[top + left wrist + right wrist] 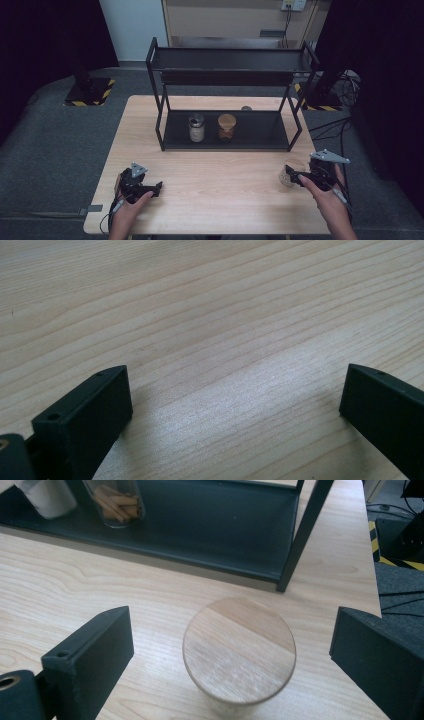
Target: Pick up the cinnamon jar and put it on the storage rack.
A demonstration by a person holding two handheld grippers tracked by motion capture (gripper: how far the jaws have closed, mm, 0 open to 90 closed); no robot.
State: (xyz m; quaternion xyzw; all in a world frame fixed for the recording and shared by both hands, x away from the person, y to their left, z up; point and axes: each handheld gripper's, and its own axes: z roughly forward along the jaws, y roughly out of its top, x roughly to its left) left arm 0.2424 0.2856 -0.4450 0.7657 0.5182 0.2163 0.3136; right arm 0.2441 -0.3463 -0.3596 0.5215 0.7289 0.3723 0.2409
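Here, the right tool (235, 650), wide open around the round wooden-lidded glass jar (239, 650) on the tabletop (75, 600), could tip it toward the black metal rack (210, 525) at twelve o'clock if one jaw lands first.

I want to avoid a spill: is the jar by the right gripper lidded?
Lidded: a round wooden lid covers the jar, which stands upright.

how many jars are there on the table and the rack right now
3. A white-labelled jar and a wooden-lidded jar stand on the rack's bottom shelf; a third jar stands on the table between the right tool's open jaws.
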